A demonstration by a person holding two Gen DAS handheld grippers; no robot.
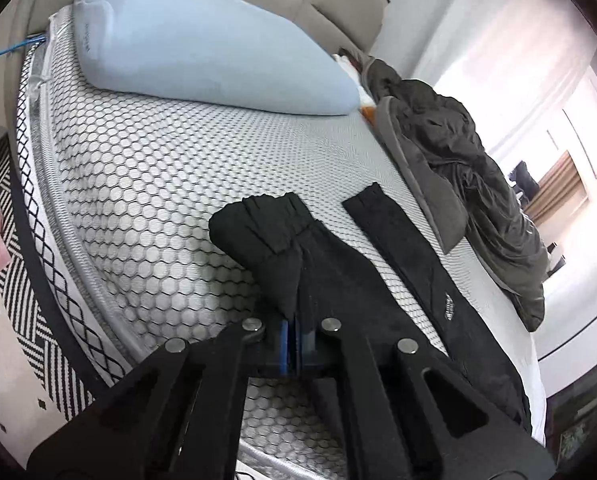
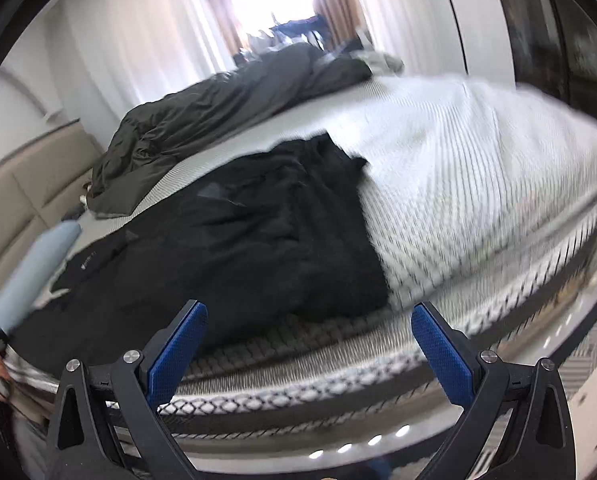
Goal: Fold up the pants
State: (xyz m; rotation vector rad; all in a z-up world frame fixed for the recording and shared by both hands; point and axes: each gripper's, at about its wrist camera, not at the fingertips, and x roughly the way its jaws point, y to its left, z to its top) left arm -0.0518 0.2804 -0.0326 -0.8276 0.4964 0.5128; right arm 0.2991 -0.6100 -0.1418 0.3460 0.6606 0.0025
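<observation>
The black pants (image 1: 378,272) lie spread along the near edge of the mattress (image 1: 158,184), legs pointing toward the pale blue pillow (image 1: 202,40) and the waist end bunched the other way. The left gripper (image 1: 294,340) is pinched on the fabric of the nearer leg, just below its ribbed cuff (image 1: 266,220). The right gripper (image 2: 310,340) hangs spread wide, short of the waist, holding nothing. That cloth looks soft, light and floppy, so it should sag wherever it's lifted; cuffs and waistband seem the firmest places to grab

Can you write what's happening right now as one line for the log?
left hand-held gripper: shut on black pants | right hand-held gripper: open, empty | pants: lying on mattress
</observation>
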